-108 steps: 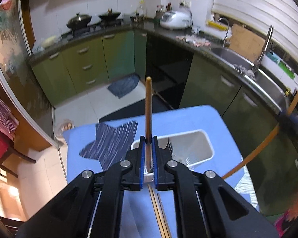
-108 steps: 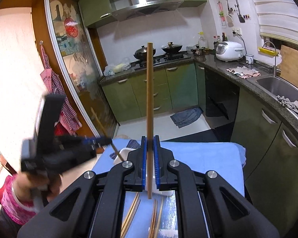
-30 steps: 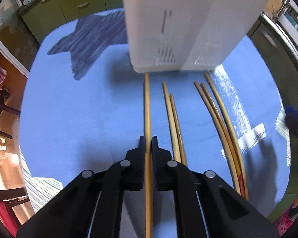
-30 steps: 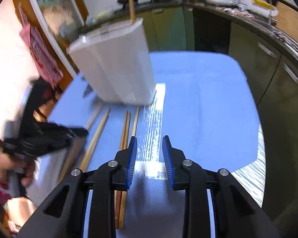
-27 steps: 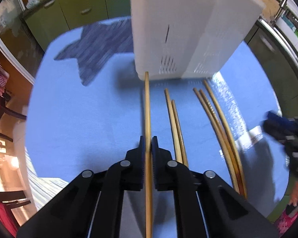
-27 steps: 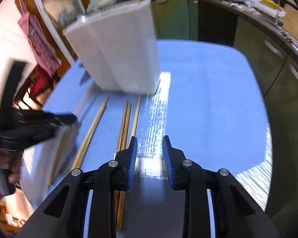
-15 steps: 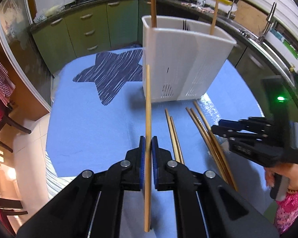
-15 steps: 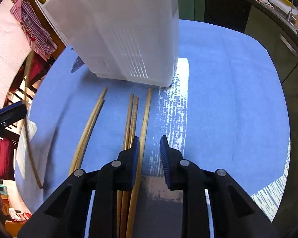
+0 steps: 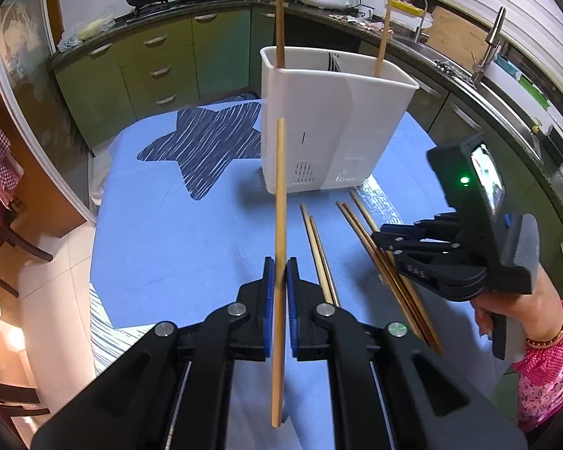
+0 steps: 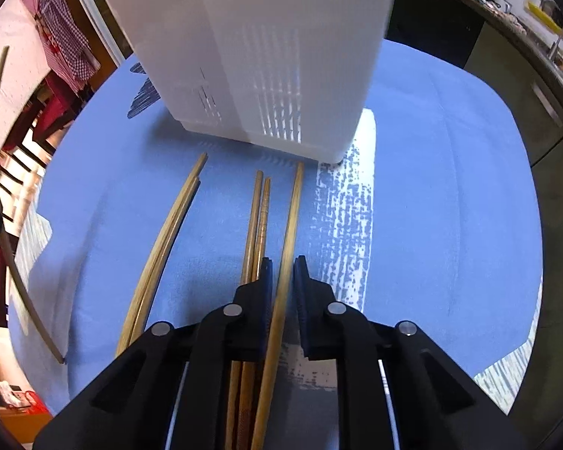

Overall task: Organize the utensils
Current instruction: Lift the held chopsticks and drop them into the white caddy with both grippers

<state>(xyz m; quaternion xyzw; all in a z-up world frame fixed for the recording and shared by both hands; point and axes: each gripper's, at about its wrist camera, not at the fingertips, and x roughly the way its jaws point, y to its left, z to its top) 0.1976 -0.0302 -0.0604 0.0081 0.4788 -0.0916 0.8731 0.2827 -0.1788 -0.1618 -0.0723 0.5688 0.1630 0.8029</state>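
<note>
My left gripper [image 9: 277, 275] is shut on a light wooden chopstick [image 9: 280, 195] and holds it lifted above the blue cloth, in front of the white utensil holder [image 9: 330, 127]. Two chopsticks [image 9: 279, 26] stand in the holder. Several chopsticks [image 9: 319, 247] lie on the cloth before it. My right gripper [image 10: 282, 270] is low over the cloth, its jaws slightly apart around the rightmost lying chopstick [image 10: 291, 221], not closed on it. It also shows in the left wrist view [image 9: 401, 242]. The holder [image 10: 266, 52] looms just ahead of it.
The blue cloth [image 9: 176, 232] with a dark star print [image 9: 210, 146] covers a small table. Green kitchen cabinets [image 9: 157, 63] and a counter with a sink [image 9: 450, 63] surround it. Red chairs [image 10: 52, 112] stand at the left.
My left gripper has lifted its chopstick off the cloth and pulled back from the holder. My right gripper has come down and forward until its jaws straddle the rightmost lying chopstick.
</note>
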